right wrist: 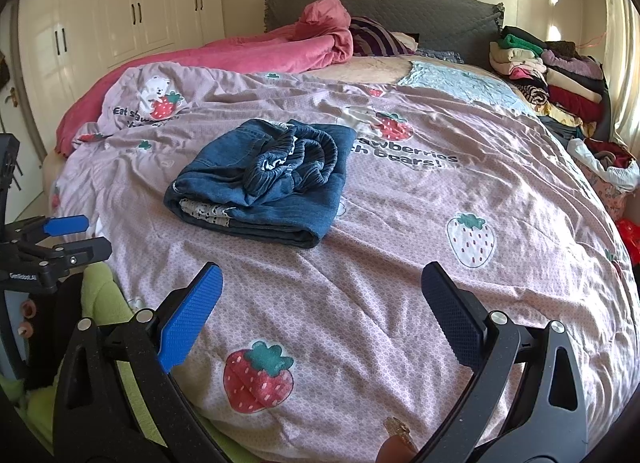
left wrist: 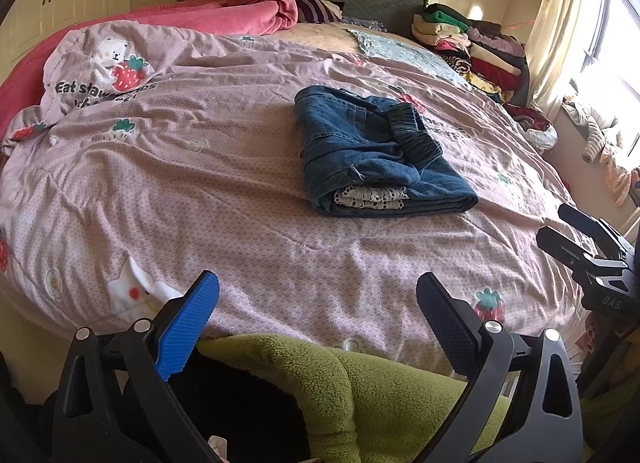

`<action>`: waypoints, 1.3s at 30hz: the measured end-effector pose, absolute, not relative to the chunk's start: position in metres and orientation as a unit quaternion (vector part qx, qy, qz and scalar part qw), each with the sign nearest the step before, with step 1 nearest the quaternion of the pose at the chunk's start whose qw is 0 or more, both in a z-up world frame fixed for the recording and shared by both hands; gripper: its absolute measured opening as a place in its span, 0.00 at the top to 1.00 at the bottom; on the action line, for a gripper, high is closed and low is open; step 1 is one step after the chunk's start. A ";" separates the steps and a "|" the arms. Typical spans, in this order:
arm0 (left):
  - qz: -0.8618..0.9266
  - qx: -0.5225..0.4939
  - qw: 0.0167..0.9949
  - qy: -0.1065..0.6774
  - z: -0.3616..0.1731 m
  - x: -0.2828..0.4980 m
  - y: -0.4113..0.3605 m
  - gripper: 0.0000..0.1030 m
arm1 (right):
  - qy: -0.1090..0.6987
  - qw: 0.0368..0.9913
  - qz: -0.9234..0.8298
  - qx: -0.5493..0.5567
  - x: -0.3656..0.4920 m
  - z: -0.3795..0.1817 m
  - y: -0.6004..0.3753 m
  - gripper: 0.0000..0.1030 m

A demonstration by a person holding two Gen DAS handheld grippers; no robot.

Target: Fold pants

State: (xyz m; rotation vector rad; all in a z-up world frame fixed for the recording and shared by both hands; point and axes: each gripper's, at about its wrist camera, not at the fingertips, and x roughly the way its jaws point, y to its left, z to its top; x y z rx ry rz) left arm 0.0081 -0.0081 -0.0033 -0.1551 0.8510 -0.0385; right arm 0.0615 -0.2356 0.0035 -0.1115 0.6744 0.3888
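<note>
Folded blue denim pants (left wrist: 380, 151) lie as a compact bundle near the middle of the bed, resting on a lilac strawberry-print duvet (left wrist: 200, 191), with the gathered elastic waistband (left wrist: 416, 135) on top and a strip of white lace trim (left wrist: 370, 197) showing at the near folded edge. The left gripper (left wrist: 318, 317) hangs at the near edge of the bed above a green fleece garment (left wrist: 360, 391), its fingers spread wide and holding nothing; the right gripper (right wrist: 322, 311) hangs beside it over the duvet, likewise spread wide and empty. Both are well apart from the pants. A pink blanket (right wrist: 260, 53) lies crumpled toward the grey headboard (right wrist: 400, 11), and a stack of folded clothes (right wrist: 552, 75) occupies the far right corner.
</note>
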 end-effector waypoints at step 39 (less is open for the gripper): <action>0.178 -0.089 0.864 0.463 -0.042 0.135 0.180 0.04 | 0.402 0.914 -0.060 0.010 0.188 -0.032 -0.470 0.09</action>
